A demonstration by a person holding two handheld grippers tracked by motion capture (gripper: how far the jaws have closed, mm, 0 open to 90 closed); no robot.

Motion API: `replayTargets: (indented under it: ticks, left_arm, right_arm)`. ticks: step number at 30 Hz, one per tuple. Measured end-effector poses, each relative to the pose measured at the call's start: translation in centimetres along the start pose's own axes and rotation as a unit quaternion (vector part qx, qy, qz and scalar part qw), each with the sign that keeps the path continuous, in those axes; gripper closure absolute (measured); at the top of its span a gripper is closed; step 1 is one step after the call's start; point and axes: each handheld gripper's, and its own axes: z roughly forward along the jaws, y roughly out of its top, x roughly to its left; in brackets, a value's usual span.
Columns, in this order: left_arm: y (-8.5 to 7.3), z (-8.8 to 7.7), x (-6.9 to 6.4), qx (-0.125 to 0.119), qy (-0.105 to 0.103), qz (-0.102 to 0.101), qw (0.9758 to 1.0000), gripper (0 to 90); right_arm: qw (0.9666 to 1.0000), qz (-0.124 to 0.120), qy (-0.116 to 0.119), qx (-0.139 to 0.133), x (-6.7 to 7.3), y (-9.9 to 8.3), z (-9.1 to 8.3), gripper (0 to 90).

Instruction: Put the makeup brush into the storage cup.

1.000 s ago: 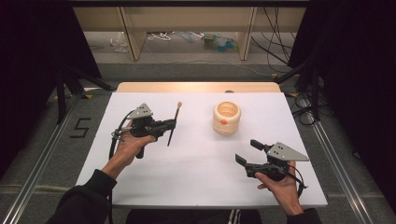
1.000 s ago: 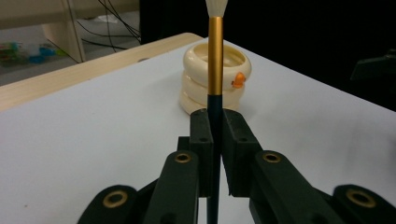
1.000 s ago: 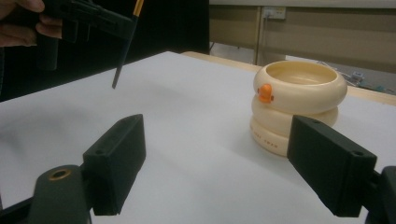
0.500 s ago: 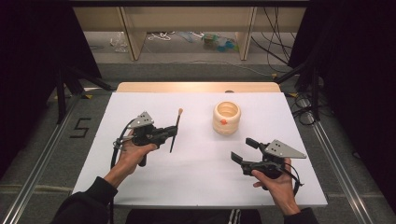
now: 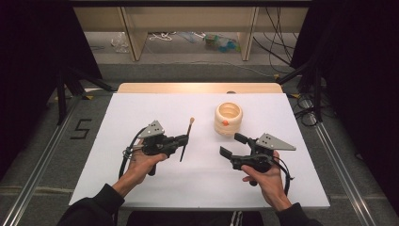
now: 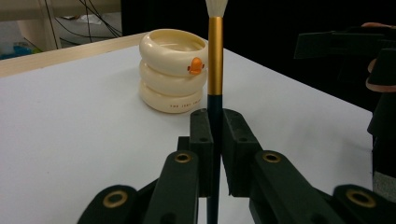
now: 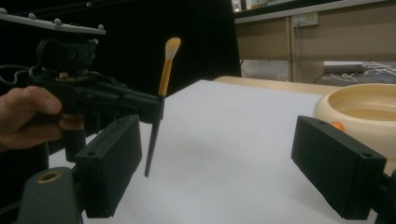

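Note:
A make-up brush with a dark handle, gold ferrule and pale bristles is clamped upright between the jaws of my left gripper; in the left gripper view the brush rises straight from the closed jaws of that gripper. A cream ribbed cup with an orange dot stands on the white table, to the right of the brush. My right gripper hovers below the cup, jaws wide apart and empty. In the right gripper view the brush stands held ahead at left and the cup at right.
The white table top has a wooden strip along its far edge. Beyond it stand wooden shelf legs with cables and clutter on the floor. Dark curtains flank both sides.
My left gripper has moved right and toward the near edge with the brush. My right gripper has moved left, closer to the table's middle.

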Motion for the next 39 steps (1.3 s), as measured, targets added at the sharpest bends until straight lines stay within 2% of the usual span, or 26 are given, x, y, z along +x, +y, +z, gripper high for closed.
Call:
replayTargets:
  ticks: [4, 6, 7, 11, 14, 15, 16, 17, 18, 23, 24, 25, 28, 30, 31, 34, 36, 39]
  left_arm:
    - [-0.1, 0.3, -0.4, 0.0, -0.006, 0.003, 1.0, 83.3]
    - [-0.2, 0.4, -0.6, 0.0, -0.008, 0.002, 1.0, 83.2]
    - [-0.2, 0.5, -0.7, 0.0, -0.01, 0.004, 0.9999, 83.2]
    - [-0.3, 0.7, -0.8, -0.001, -0.012, 0.011, 0.9999, 83.2]
    - [-0.4, 0.8, -1.0, -0.001, -0.013, 0.012, 0.9998, 83.2]
    - [-0.4, 0.8, -1.0, -0.002, -0.014, 0.016, 0.9998, 83.2]
    - [-0.4, 0.8, -1.0, -0.003, -0.014, 0.016, 0.9998, 83.2]
    - [-0.4, 0.8, -1.0, -0.006, -0.019, 0.016, 0.9997, 83.2]
    - [-0.4, 0.8, -1.1, -0.006, -0.015, 0.016, 0.9997, 83.2]
    - [-0.4, 0.9, -1.3, -0.007, -0.019, 0.017, 0.9997, 83.2]
    - [-0.4, 0.9, -1.4, -0.007, -0.018, 0.014, 0.9997, 83.2]
    - [-0.4, 1.0, -1.4, -0.007, -0.02, 0.015, 0.9997, 83.2]
    - [-0.4, 1.1, -1.6, -0.007, -0.024, 0.019, 0.9995, 83.2]
    - [-0.4, 1.2, -1.8, -0.009, -0.024, 0.014, 0.9996, 83.2]
    - [-0.4, 1.2, -1.9, -0.01, -0.027, 0.015, 0.9995, 83.2]
    - [-0.3, 1.2, -2.1, -0.011, -0.028, 0.012, 0.9995, 83.2]
    - [-0.3, 1.4, -2.2, -0.013, -0.036, 0.014, 0.9992, 83.2]
    - [-0.4, 1.4, -2.4, -0.011, -0.034, 0.013, 0.9993, 83.2]
  right_arm:
    - [1.0, 0.004, 0.004, 0.008, 0.2, 0.2, 0.8, 16.8]
    - [0.9998, 0.014, 0.011, 0.0, 0.5, 0.3, 1.4, 16.6]
    - [0.9999, 0.007, 0.01, 0.009, 0.5, 0.3, 1.5, 16.6]
    - [0.9996, 0.005, 0.024, 0.01, 0.8, 0.3, 2.4, 18.2]
    - [0.9993, 0.012, 0.03, 0.02, 0.8, 0.3, 2.9, 19.9]
    - [0.9993, 0.016, 0.033, 0.01, 0.9, 0.3, 3.2, 20.3]
    - [0.9993, 0.012, 0.032, 0.018, 0.8, 0.3, 3.2, 21.3]
    - [0.9992, 0.012, 0.037, 0.011, 0.8, 0.2, 3.5, 22.8]
    - [0.9991, 0.013, 0.038, 0.012, 0.8, 0.2, 3.5, 24.0]
    - [0.9984, 0.025, 0.048, 0.013, 0.8, 0.3, 4.1, 31.1]
    - [0.9985, 0.024, 0.049, 0.006, 0.8, 0.3, 4.4, 32.3]
    - [0.9979, 0.031, 0.057, 0.008, 1.0, 0.3, 4.4, 33.2]
    - [0.998, 0.027, 0.056, 0.014, 1.0, 0.4, 4.6, 36.8]
    - [0.998, 0.024, 0.058, 0.009, 1.0, 0.4, 5.0, 37.7]
    - [0.9977, 0.031, 0.059, 0.015, 1.1, 0.4, 5.0, 38.6]
    - [0.9972, 0.03, 0.067, 0.017, 1.3, 0.3, 5.4, 41.4]
    - [0.9968, 0.034, 0.07, 0.017, 1.4, 0.3, 5.5, 44.5]
    - [0.9966, 0.034, 0.074, 0.012, 1.4, 0.4, 5.7, 50.5]
